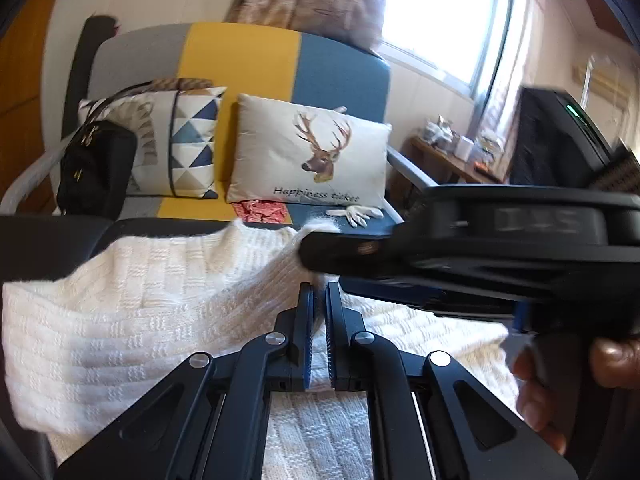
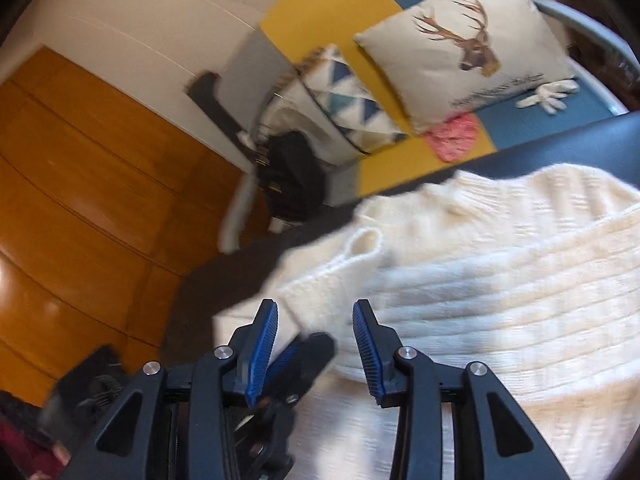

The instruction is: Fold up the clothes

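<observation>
A white knit sweater point(image 1: 140, 312) lies spread on a dark table point(image 1: 52, 240). My left gripper point(image 1: 319, 292) is shut on a fold of it, with white knit pinched between the blue pads. My right gripper point(image 1: 324, 268) reaches in from the right just beyond the left one, held by a hand point(image 1: 560, 380). In the right wrist view the right gripper point(image 2: 316, 320) stands open over the sweater point(image 2: 500, 300). A loose flap of knit and the left gripper's tip point(image 2: 304, 356) lie between its fingers, and neither pad presses on anything.
Behind the table stands a sofa point(image 1: 240, 64) with grey, yellow and blue panels. On it are a deer cushion point(image 1: 308, 152), a triangle-pattern cushion point(image 1: 180, 140), a black bag point(image 1: 96, 168), a pink cloth point(image 1: 260, 212) and white gloves point(image 1: 356, 214). Wooden flooring point(image 2: 80, 180) lies to the left.
</observation>
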A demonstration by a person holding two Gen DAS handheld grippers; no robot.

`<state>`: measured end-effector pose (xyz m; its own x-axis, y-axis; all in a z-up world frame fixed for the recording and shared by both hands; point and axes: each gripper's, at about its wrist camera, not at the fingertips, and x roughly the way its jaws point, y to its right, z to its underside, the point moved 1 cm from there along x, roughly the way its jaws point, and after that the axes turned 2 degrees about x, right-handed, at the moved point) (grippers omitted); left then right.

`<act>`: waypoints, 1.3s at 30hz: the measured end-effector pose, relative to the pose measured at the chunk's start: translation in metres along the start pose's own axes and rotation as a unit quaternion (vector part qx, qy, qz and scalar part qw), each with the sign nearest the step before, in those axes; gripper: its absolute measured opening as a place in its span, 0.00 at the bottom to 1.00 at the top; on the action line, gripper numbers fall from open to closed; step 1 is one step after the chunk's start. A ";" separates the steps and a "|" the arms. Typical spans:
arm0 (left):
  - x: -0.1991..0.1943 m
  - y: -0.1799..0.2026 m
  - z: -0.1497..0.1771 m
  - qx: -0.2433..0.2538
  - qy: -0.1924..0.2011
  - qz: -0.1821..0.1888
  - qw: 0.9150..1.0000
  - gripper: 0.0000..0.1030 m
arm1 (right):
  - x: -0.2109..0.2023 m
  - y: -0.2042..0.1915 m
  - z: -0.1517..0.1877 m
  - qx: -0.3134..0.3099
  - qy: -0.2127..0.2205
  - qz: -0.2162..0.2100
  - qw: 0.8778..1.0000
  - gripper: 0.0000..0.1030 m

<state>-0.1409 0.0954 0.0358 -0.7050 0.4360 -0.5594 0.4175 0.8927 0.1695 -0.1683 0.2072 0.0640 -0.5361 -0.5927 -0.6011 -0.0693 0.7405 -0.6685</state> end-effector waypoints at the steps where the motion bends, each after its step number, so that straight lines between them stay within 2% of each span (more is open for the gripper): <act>1: 0.002 0.002 0.001 0.005 -0.002 0.000 1.000 0.05 | 0.003 0.002 0.000 -0.001 -0.002 0.007 1.000 0.39; 2: 0.003 0.004 0.002 0.008 -0.004 0.000 1.000 0.05 | 0.006 0.004 0.001 -0.002 -0.004 0.013 1.000 0.38; 3: 0.004 0.005 0.002 0.011 -0.007 0.000 1.000 0.05 | 0.008 0.008 0.001 0.001 -0.001 0.014 1.000 0.31; 5: 0.007 0.005 0.003 0.012 -0.012 -0.003 1.000 0.05 | 0.010 0.018 0.003 0.018 0.007 -0.002 1.000 0.25; 6: 0.007 0.004 0.004 0.010 -0.015 -0.004 1.000 0.06 | 0.010 0.023 0.004 0.029 0.011 -0.010 0.999 0.18; 8: 0.007 0.002 0.007 0.004 -0.024 -0.002 1.000 0.07 | 0.012 0.028 0.004 0.040 0.016 -0.017 0.999 0.14; 15: -0.017 -0.015 0.037 -0.039 -0.043 0.020 0.998 0.09 | 0.006 0.027 -0.005 0.052 0.047 -0.034 0.997 0.12; 19: -0.024 -0.033 0.054 -0.070 -0.061 0.011 0.996 0.10 | -0.009 0.015 -0.021 0.046 0.076 -0.049 0.995 0.12; 21: -0.023 -0.045 0.058 -0.084 -0.065 -0.003 0.994 0.10 | -0.017 0.004 -0.033 0.037 0.085 -0.056 0.994 0.12; 25: -0.025 -0.077 0.049 -0.122 -0.058 -0.050 0.990 0.10 | -0.033 -0.018 -0.055 0.014 0.100 -0.061 0.993 0.12; 29: -0.029 -0.112 0.036 -0.138 -0.062 -0.101 0.983 0.10 | -0.046 -0.030 -0.066 -0.001 0.114 -0.059 0.992 0.12; 34: -0.031 -0.146 0.031 -0.159 -0.062 -0.150 0.974 0.10 | -0.060 -0.029 -0.072 0.001 0.133 -0.064 0.989 0.12; 39: -0.037 -0.175 0.035 -0.190 -0.053 -0.191 0.962 0.10 | -0.077 -0.015 -0.076 0.003 0.165 -0.041 0.985 0.12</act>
<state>-0.1679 -0.0812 -0.0014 -0.6950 0.0719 -0.7154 -0.1142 0.9713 0.2085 -0.1898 0.2659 0.1531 -0.7730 -0.5151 -0.3704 -0.1202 0.6922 -0.7117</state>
